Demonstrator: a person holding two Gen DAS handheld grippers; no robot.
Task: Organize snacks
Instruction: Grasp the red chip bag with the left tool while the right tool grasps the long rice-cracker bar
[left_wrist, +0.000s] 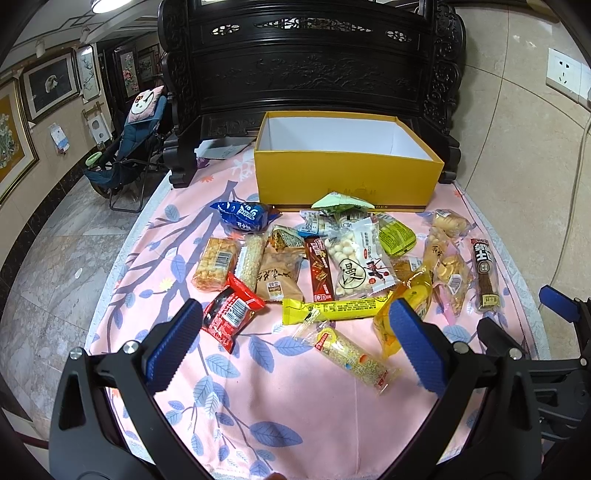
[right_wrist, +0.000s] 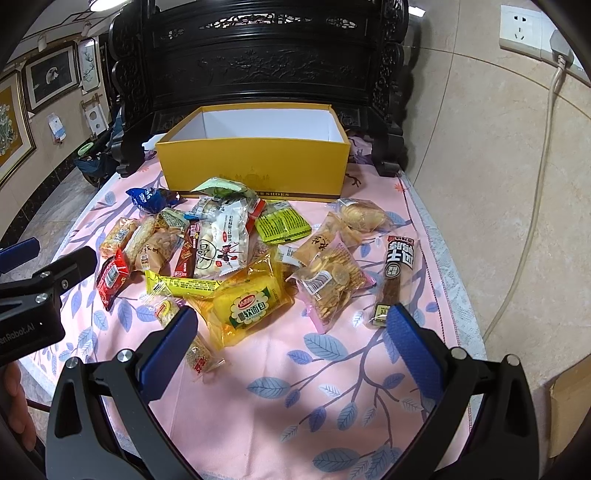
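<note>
Several wrapped snacks lie scattered on a pink leaf-print cloth (left_wrist: 280, 398) in front of an open yellow box (left_wrist: 347, 177) (right_wrist: 255, 170), whose white inside shows nothing in it. Among them are a red packet (left_wrist: 232, 314), a long yellow bar (left_wrist: 332, 308), a clear rice-puff stick (left_wrist: 351, 354), a yellow bread pack (right_wrist: 251, 302), a cracker bag (right_wrist: 328, 284) and a dark sausage stick (right_wrist: 397, 273). My left gripper (left_wrist: 295, 343) hovers open just short of the pile, holding nothing. My right gripper (right_wrist: 291, 347) is open too, near the bread pack.
A dark carved wooden screen (left_wrist: 306, 62) stands right behind the box. A tiled wall with a socket (right_wrist: 524, 29) and cable runs along the right. A folding chair (left_wrist: 129, 147) stands on the floor at left. The cloth's near part (right_wrist: 295, 424) lies bare.
</note>
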